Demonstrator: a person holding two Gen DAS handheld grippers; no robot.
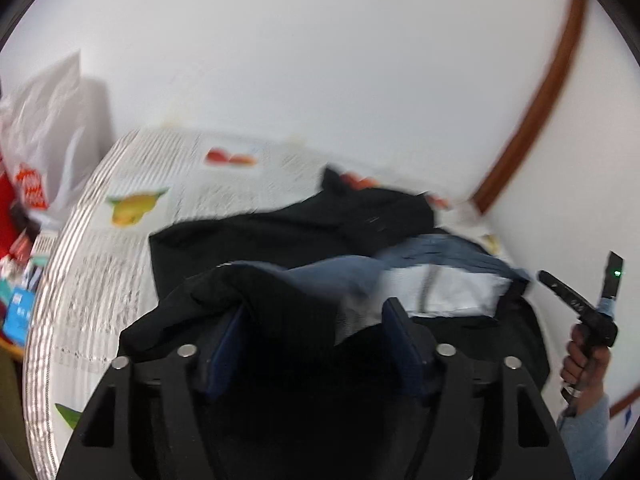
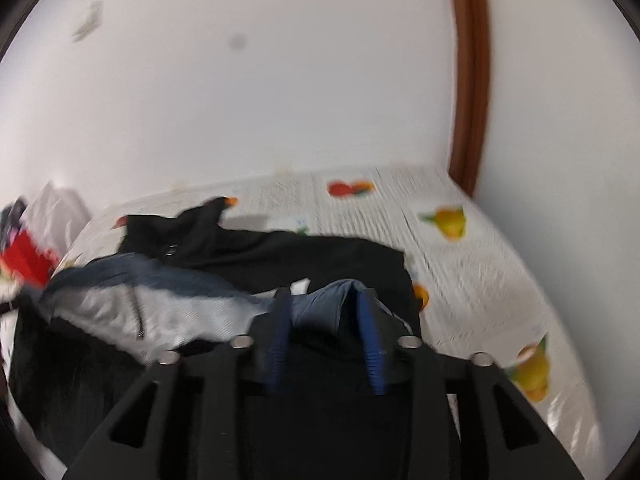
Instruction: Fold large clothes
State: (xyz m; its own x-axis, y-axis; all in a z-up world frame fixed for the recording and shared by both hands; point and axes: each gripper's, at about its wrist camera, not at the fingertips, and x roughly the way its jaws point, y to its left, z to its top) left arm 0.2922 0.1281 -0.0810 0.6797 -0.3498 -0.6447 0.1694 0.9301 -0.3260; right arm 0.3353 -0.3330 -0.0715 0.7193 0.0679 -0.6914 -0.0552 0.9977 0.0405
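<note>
A large black garment with a blue and white lining [image 1: 304, 236] lies bunched on the table with the fruit-print cloth [image 1: 120, 216]. My left gripper [image 1: 316, 312] has its jaws apart, with black and blue fabric draped between and over the pads. The garment also shows in the right wrist view [image 2: 280, 252], lining [image 2: 160, 304] turned up. My right gripper [image 2: 326, 304] has a fold of blue fabric between its pads. The right gripper also shows in the left wrist view [image 1: 580, 300], held by a hand at the far right.
A white plastic bag [image 1: 48, 136] and red packaging [image 1: 8, 200] stand off the table's left side. A white wall rises behind the table, with a brown wooden frame [image 2: 472, 80] at the right corner. The table edge [image 1: 44, 300] curves along the left.
</note>
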